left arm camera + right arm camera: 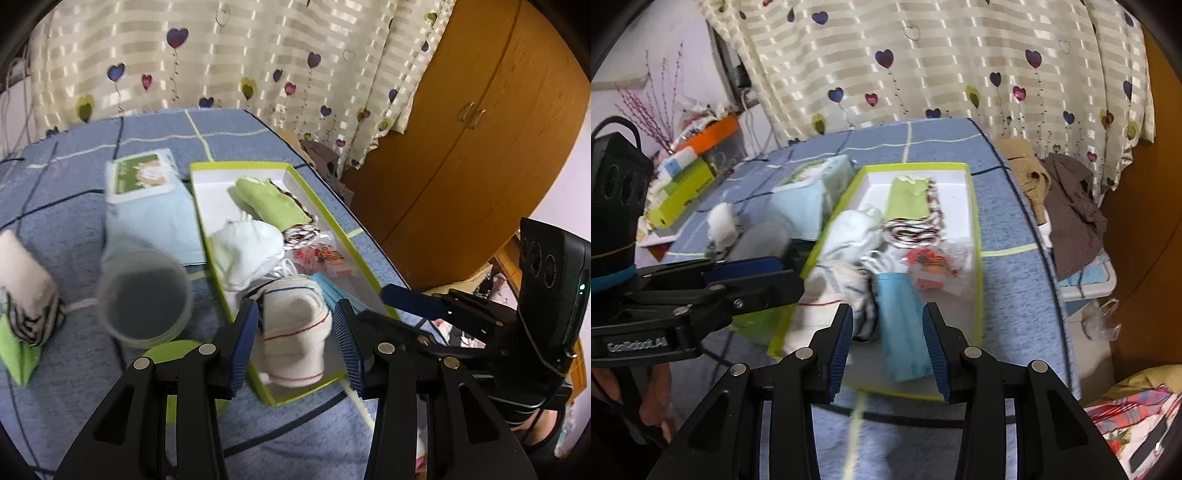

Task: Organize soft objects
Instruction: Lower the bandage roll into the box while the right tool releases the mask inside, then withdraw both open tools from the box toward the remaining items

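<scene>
A green-rimmed white box [240, 167] lies on the blue checked bed cover. In it are a green sock [269, 203], a white sock [243, 247], an orange packet [317, 258], a blue face mask [901, 325] and a cream striped sock roll [295, 332]. My left gripper [296, 314] hovers over the cream roll, open, with the pads just off its sides. My right gripper [886, 314] is open above the mask, which lies flat at the box's near end. In the right wrist view, the left gripper [764, 273] reaches in from the left.
Left of the box lie a pale blue tissue pack [147, 192], a clear plastic cup [144, 295] and a white sock on green cloth [26, 288]. A wooden wardrobe [480, 129] stands right of the bed. Clothes [1071, 206] and a white bin [1086, 288] crowd the bed's right edge.
</scene>
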The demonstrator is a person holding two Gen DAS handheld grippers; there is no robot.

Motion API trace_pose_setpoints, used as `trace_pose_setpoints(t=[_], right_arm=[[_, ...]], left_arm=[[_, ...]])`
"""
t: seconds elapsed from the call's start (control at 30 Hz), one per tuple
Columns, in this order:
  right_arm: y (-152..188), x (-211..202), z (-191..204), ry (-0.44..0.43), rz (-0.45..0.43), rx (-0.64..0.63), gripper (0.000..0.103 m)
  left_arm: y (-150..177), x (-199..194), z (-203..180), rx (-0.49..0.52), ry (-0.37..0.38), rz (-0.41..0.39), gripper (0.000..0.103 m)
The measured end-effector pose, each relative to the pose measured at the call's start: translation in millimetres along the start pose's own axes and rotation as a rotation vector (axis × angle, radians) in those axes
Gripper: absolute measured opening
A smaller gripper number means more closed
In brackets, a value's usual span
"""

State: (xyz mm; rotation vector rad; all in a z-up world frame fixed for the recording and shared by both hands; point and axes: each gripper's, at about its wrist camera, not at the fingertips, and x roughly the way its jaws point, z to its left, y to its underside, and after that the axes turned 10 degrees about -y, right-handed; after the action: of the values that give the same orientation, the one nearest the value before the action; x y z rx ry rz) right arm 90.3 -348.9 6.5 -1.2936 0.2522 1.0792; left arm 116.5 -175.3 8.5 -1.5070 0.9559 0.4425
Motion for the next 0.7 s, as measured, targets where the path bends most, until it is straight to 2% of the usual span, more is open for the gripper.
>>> trace_pose_setpoints(t=[0.03,0.17,0.43,0.7], right_arm=[[0.7,-2.0,3.8,-0.009,-0.011,0.004,0.059],[1.6,4.8,17.7,-0.020,-0.003,-0.024,0.059],[2.0,33.0,8.6,0.017,0.063,0.010,0.059],[-11.1,45.5,5.5,0.041,0.083,-0.005,0.059]], left_arm=[[1.1,-2.4,1.4,-0.002,-0.005,-0.001,0.044],[11.5,-12.8,9.4,-0.014,-0.020,0.001,0.044],[25.7,-21.3,12.7,0.018,-0.047,0.001,0.044],[33.3,-15.8,6.9,0.051,0.033,0.023,0.044]])
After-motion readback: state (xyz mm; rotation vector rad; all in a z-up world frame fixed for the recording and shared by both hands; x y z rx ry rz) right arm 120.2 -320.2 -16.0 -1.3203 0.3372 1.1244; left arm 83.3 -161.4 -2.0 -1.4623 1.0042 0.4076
